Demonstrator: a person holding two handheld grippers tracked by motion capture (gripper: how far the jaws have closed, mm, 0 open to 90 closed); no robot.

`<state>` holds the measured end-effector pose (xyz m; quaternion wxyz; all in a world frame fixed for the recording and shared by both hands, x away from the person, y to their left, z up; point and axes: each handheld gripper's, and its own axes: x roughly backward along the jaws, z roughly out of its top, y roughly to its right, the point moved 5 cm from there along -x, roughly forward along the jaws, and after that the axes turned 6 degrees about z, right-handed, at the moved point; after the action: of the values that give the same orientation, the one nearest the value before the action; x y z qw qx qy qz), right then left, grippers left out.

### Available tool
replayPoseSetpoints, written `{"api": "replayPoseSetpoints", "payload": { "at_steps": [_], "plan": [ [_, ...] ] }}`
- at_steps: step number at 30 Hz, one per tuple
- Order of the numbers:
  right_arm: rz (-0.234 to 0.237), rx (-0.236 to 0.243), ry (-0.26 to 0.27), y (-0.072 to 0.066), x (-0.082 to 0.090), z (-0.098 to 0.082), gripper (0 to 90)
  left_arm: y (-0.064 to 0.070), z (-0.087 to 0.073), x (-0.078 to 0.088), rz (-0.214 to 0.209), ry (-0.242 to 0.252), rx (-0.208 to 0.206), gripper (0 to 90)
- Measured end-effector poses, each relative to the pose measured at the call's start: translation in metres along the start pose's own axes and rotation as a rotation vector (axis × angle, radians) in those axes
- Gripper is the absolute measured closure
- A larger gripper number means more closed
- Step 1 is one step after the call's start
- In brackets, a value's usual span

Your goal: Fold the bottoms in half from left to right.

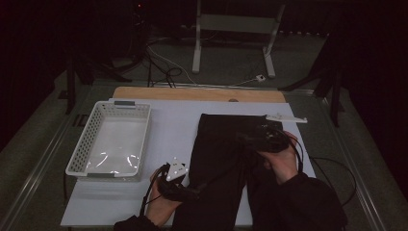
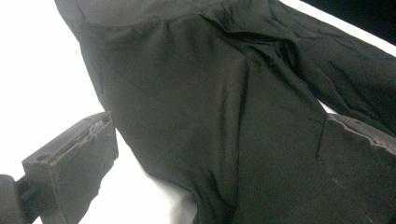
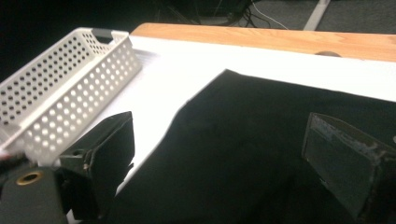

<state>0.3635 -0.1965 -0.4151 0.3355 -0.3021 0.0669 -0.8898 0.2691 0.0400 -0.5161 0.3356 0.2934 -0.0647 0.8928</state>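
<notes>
While the black trousers (image 1: 226,159) lie spread flat on the white sheet of the tabletop (image 1: 173,120), nothing looks folded yet, so I judge the work is at its start. My left tongs (image 1: 177,185) sit at the garment's near left edge, jaws spread with cloth between them but not pinched. My right tongs (image 1: 267,137) hover over its far right part, jaws spread too. The white basket (image 1: 111,139) stands empty, probably the garment's destination.
</notes>
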Motion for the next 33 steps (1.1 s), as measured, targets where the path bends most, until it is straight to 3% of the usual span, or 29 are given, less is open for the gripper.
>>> {"api": "replayPoseSetpoints", "payload": {
  "at_steps": [9, 13, 21, 24, 33],
  "plan": [
    [0.035, -0.048, 0.017, -0.007, -0.045, 0.016, 11.7, -0.001, 0.000, 0.000, 0.001, 0.005, 0.000, 0.0],
    [0.056, -0.046, 0.042, -0.014, -0.059, 0.021, 11.7, -0.001, 0.000, 0.000, 0.001, 0.003, -0.003, 0.0],
    [0.061, -0.047, 0.029, -0.026, -0.090, 0.028, 11.3, -0.001, 0.001, 0.001, -0.001, 0.008, 0.000, 0.0],
    [0.055, -0.058, 0.017, -0.023, -0.105, 0.027, 13.5, -0.001, 0.001, 0.001, -0.001, 0.011, -0.002, 0.0],
    [-0.014, -0.103, -0.085, -0.002, -0.156, 0.010, 25.8, -0.003, 0.003, 0.005, 0.005, 0.022, 0.002, 0.0]
  ]
}}
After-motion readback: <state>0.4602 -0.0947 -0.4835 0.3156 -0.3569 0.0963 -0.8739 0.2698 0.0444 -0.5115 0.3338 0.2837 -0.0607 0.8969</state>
